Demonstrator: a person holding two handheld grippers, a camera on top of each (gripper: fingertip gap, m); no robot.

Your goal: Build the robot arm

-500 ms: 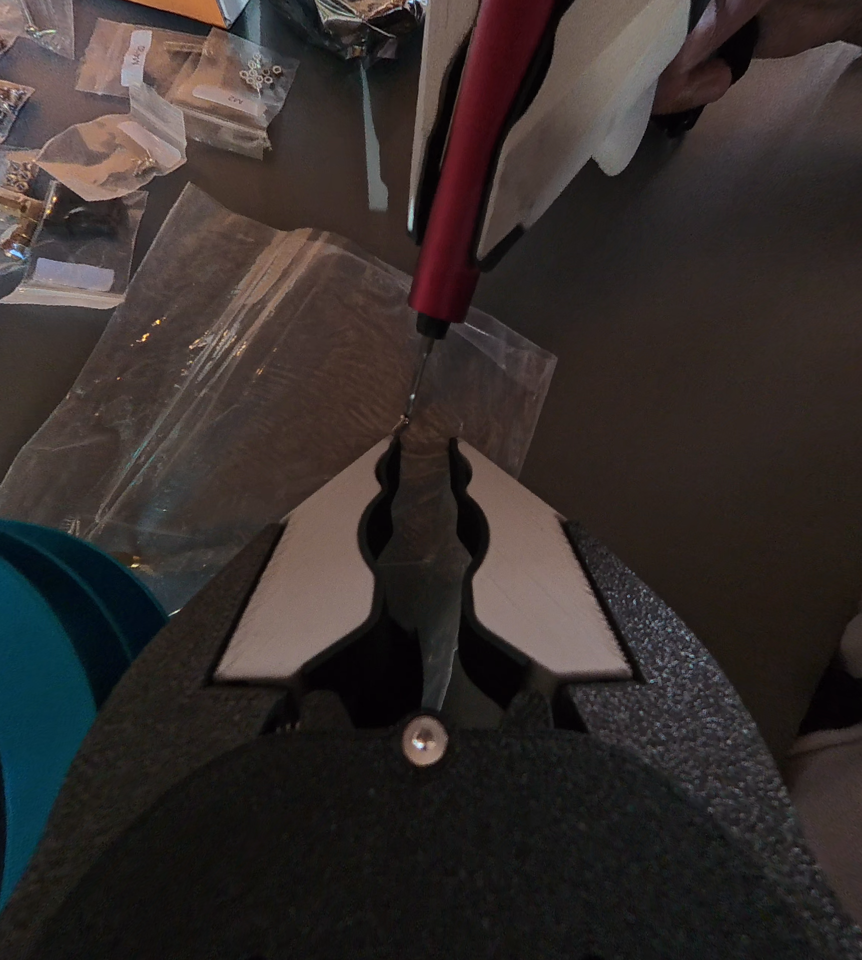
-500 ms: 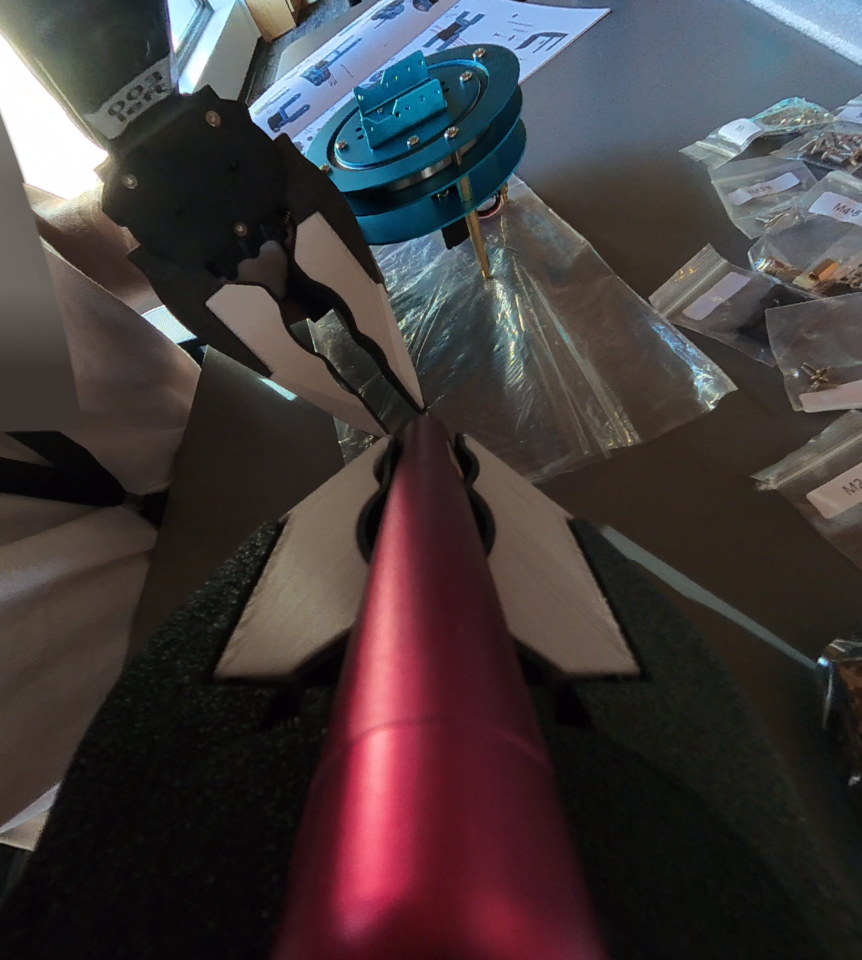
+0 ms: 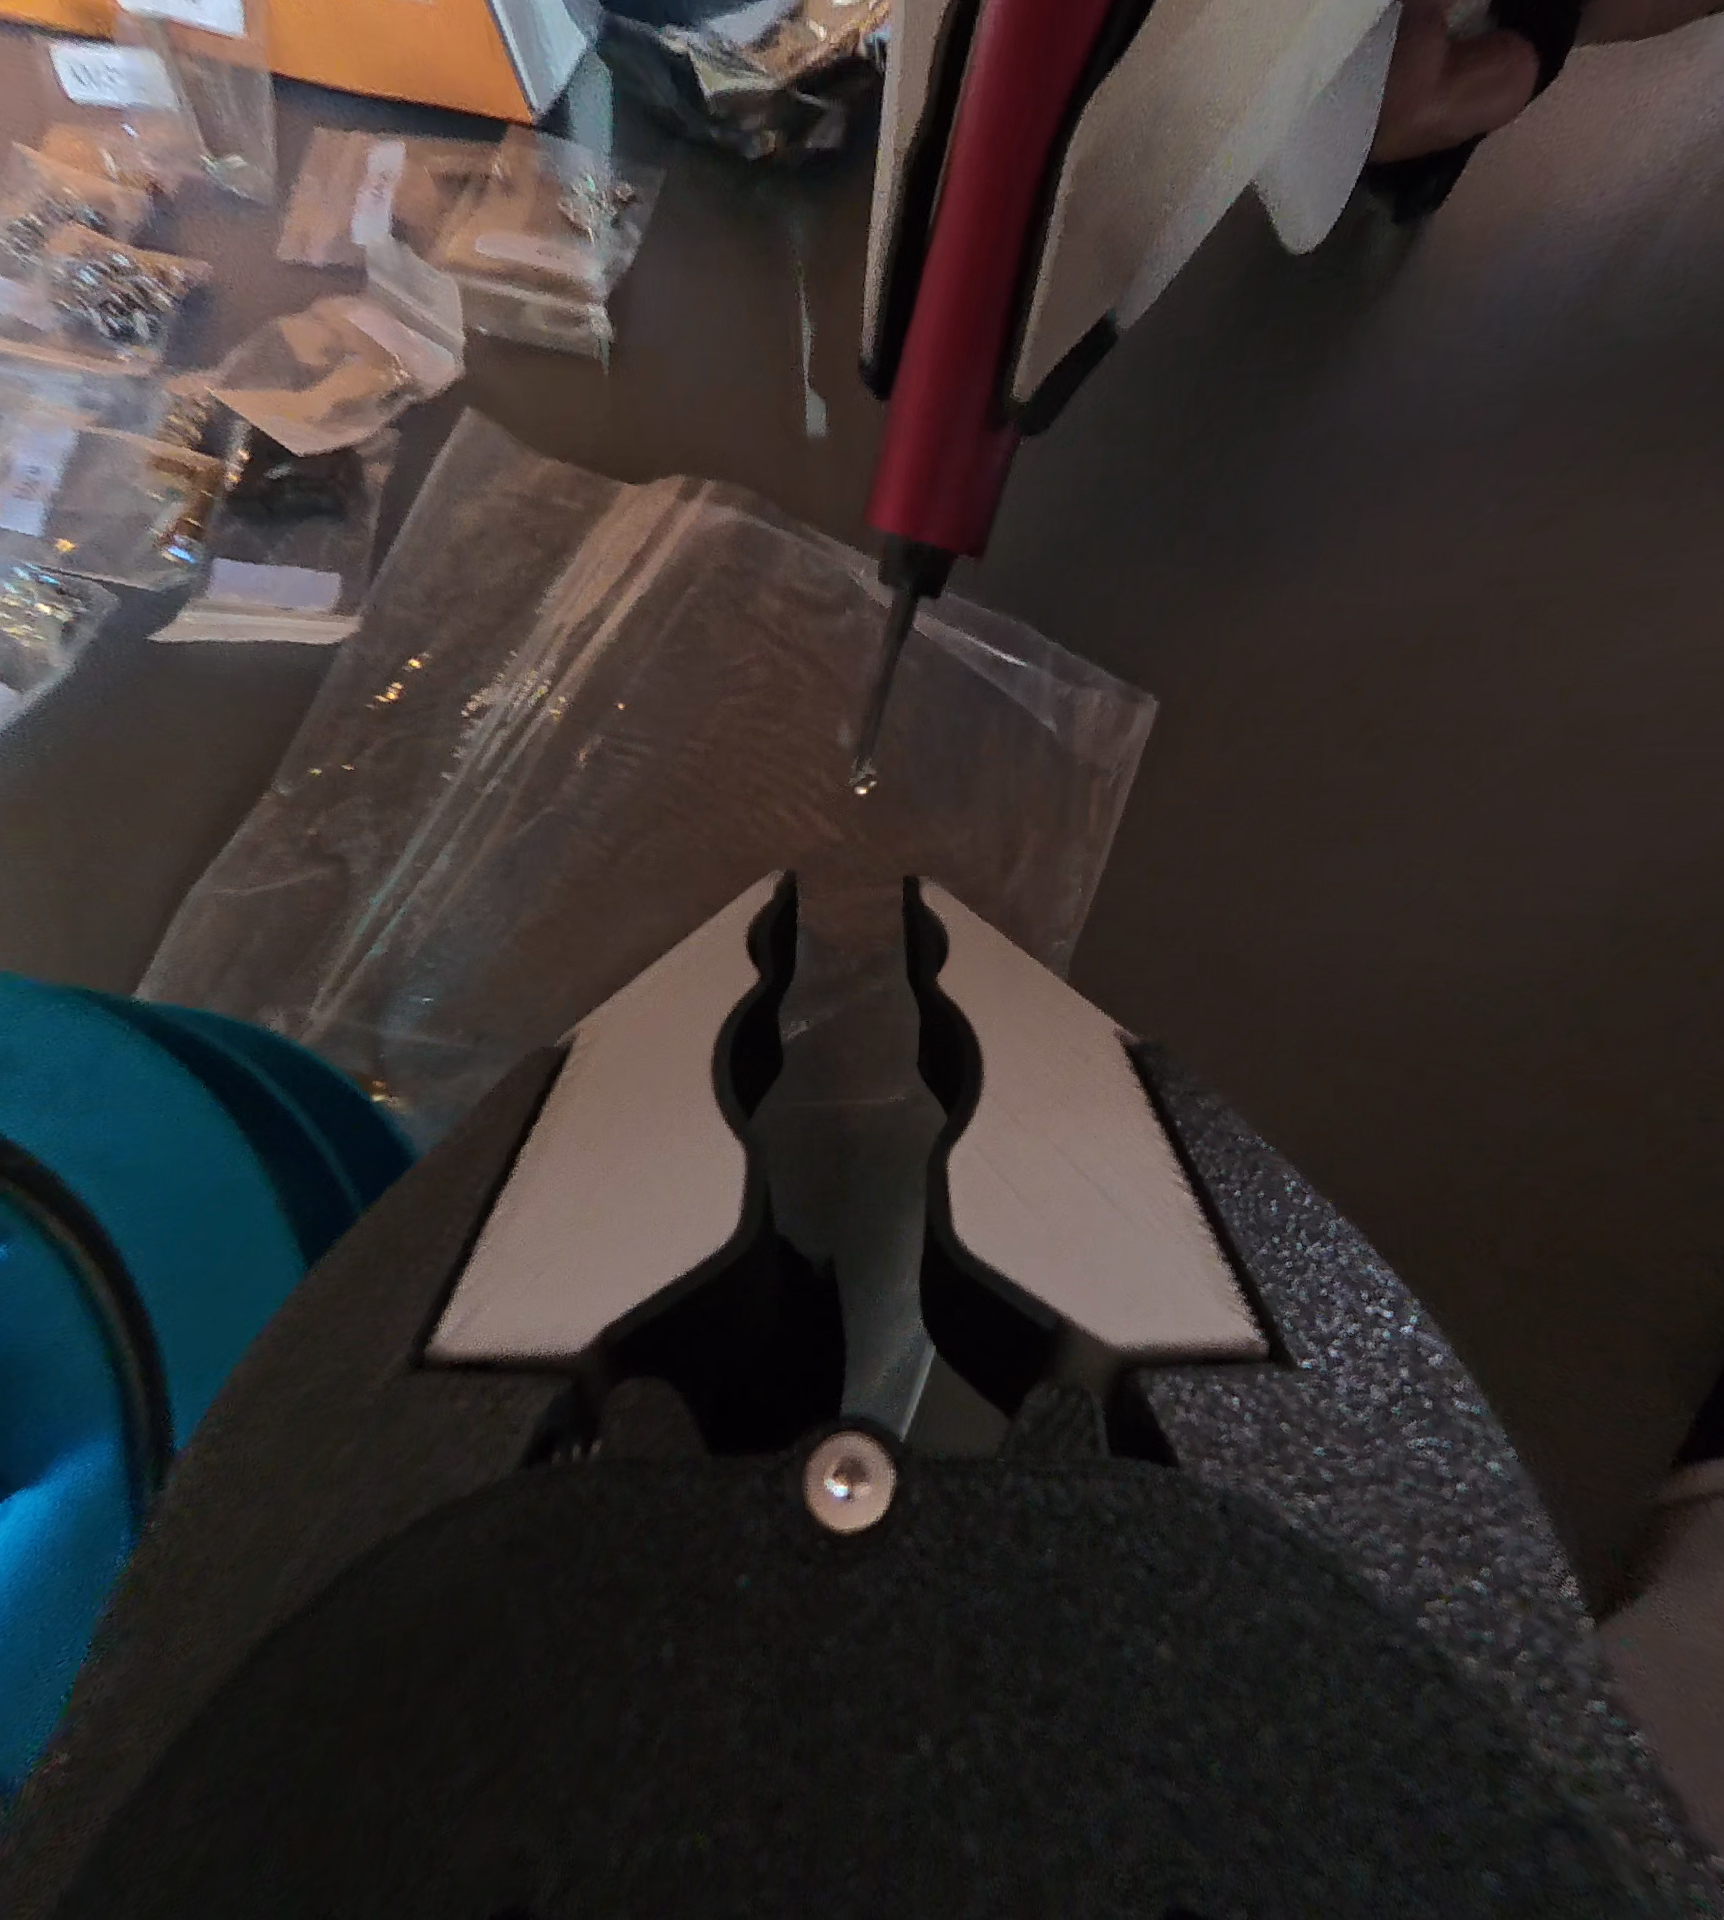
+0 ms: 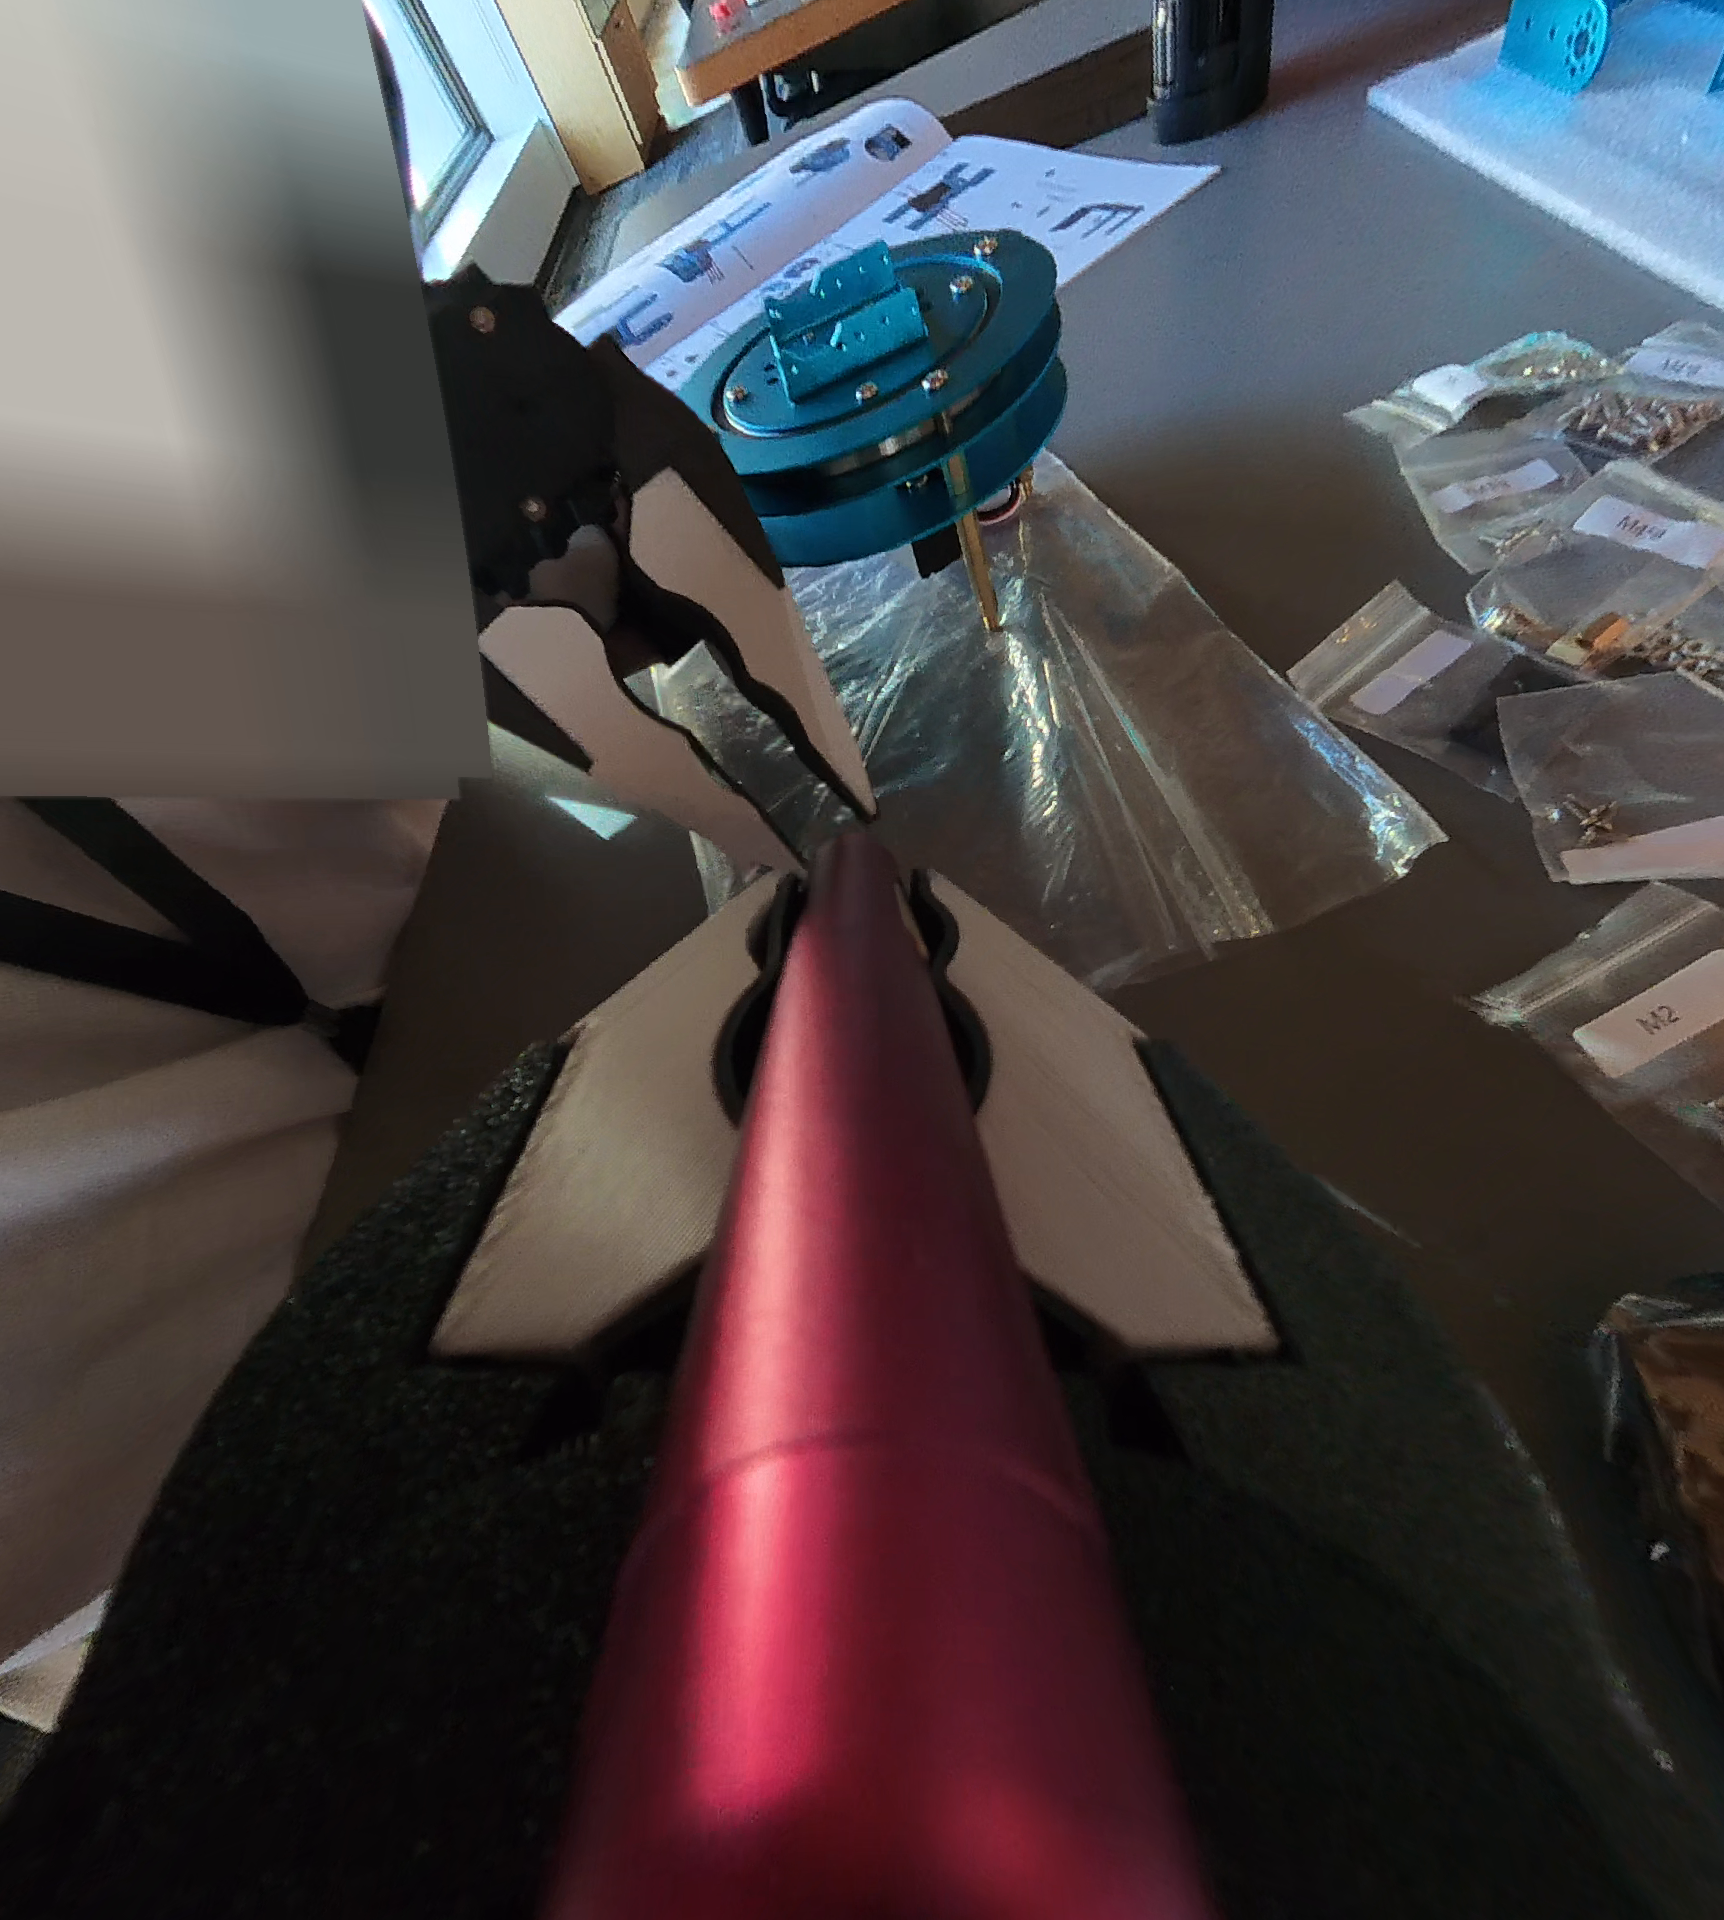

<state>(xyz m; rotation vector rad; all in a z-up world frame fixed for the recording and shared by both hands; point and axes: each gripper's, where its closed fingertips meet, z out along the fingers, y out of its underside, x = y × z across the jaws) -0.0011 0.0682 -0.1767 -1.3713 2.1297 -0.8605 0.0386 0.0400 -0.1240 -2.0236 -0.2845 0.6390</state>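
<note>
The right gripper (image 4: 853, 883) is clenched on a red screwdriver (image 4: 868, 1351), a small screw (image 3: 863, 779) at its tip. The left gripper (image 3: 850, 894), slightly parted and holding nothing, hovers just beside it above a clear bag (image 3: 629, 748) on the counter (image 3: 1460, 727).

Two hand-held grippers (image 3: 850, 883) (image 4: 853, 883); one red screwdriver (image 4: 837, 1351); one teal disc assembly (image 4: 889, 416); one large clear bag (image 4: 1097, 727)

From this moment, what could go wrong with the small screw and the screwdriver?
1. The tiny screw sits only on the tip of the red screwdriver, unclamped; a jolt could drop it onto the clear bag.
2. Dragging that bag might tip the teal assembly, whose brass leg stands on it.
</note>
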